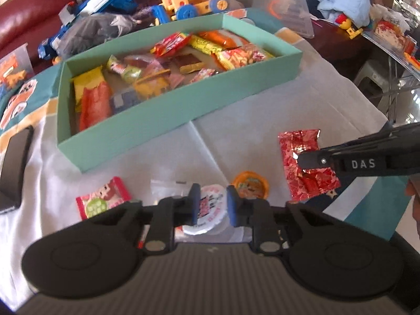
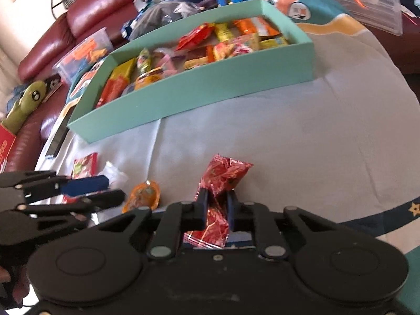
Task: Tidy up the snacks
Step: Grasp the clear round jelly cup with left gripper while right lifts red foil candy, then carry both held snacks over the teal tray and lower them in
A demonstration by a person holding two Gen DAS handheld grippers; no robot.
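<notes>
A teal box [image 1: 147, 131] [image 2: 210, 97] full of snack packets stands on the white cloth. My left gripper [image 1: 211, 204] is shut on a white round jelly cup [image 1: 210, 210], low over the cloth. My right gripper [image 2: 218, 210] is shut on a red foil packet [image 2: 220, 181] [image 1: 302, 157], which crumples between the fingers. An orange jelly cup [image 1: 250, 185] [image 2: 143, 197] lies between the two grippers. A pink and green packet [image 1: 102, 200] [image 2: 84, 166] lies to the left on the cloth.
A black phone [image 1: 15, 165] lies at the cloth's left edge. Toy blocks, a blue toy [image 1: 94, 5] and a clear plastic lid [image 2: 372, 2] sit behind the box. A red sofa [image 2: 86, 13] is at the back left.
</notes>
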